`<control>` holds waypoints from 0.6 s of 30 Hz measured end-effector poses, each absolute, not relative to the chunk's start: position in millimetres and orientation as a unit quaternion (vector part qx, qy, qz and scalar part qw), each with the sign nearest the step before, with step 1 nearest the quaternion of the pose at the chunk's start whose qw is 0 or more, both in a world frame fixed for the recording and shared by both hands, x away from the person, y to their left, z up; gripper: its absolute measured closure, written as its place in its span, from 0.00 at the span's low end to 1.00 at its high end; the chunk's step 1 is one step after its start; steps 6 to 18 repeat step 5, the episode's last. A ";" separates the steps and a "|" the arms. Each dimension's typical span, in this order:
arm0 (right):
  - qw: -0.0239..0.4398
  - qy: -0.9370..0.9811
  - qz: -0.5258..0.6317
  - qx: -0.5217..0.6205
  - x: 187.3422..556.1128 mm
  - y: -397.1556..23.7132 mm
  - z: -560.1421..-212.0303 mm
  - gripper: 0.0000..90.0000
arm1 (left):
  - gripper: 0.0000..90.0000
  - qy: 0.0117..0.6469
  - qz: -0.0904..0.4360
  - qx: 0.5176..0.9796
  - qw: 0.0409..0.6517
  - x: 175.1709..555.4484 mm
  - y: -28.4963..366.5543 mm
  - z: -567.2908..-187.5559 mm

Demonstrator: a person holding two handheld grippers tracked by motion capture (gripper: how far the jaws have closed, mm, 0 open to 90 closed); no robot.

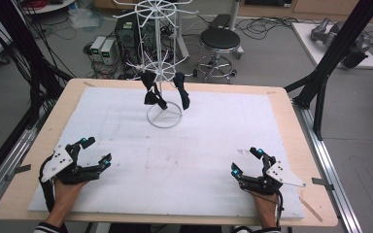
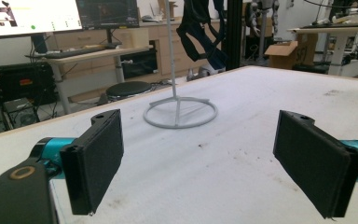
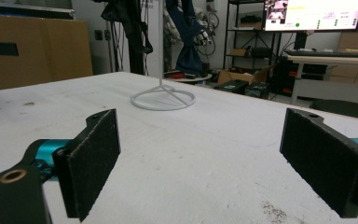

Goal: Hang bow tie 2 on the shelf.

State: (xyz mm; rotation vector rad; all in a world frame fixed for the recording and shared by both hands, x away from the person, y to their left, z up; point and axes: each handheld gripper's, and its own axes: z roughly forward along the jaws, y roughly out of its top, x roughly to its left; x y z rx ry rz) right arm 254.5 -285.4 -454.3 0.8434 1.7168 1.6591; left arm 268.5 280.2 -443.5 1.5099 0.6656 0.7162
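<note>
- Closest to the camera, a person's two hands come in from the bottom edge, each holding a gripper low over the white mat (image 1: 126,145) that covers most of the wooden table (image 1: 291,126).
- The left gripper (image 1: 95,151) sits at the near left corner of the mat, jaws spread wide with nothing between them. In the left gripper view the two black pads (image 2: 98,158) stand well apart with just bare mat in the gap.
- Same deal on the other side: the right gripper (image 1: 246,161) is at the near right, jaws wide apart and empty. Its own view shows the same big gap between the pads (image 3: 91,161).
- The middle of the mat is bare apart from some brownish scuffs and stains.
- Toward the far edge, about centered between the two grippers and well away from both, stands a white wire rack (image 1: 164,73) on a ring base (image 1: 164,115).
- Two dark cloth items (image 1: 154,94) hang off the rack's lower arms, one on each side of the pole, dangling just above the ring base. Can't tell exactly what they are.
- Past the table there's a round stool (image 1: 219,41), some computer boxes and lots of cables on the floor.
</note>
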 end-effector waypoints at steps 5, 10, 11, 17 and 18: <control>0.303 0.646 0.625 0.317 254.7 -285.6 -454.2 0.13 | 0.18 0.291 0.313 0.656 0.622 266.9 279.5 -452.7; 0.303 0.646 0.625 0.317 254.7 -285.6 -454.2 0.13 | 0.18 0.291 0.313 0.656 0.622 266.9 279.5 -452.7; 0.303 0.646 0.625 0.317 254.7 -285.6 -454.2 0.13 | 0.18 0.291 0.313 0.656 0.622 266.9 279.5 -452.7; 0.303 0.646 0.625 0.317 254.7 -285.6 -454.2 0.13 | 0.18 0.291 0.313 0.656 0.622 266.9 279.5 -452.7; 0.303 0.646 0.625 0.317 254.7 -285.6 -454.2 0.13 | 0.18 0.291 0.313 0.656 0.622 266.9 279.5 -452.7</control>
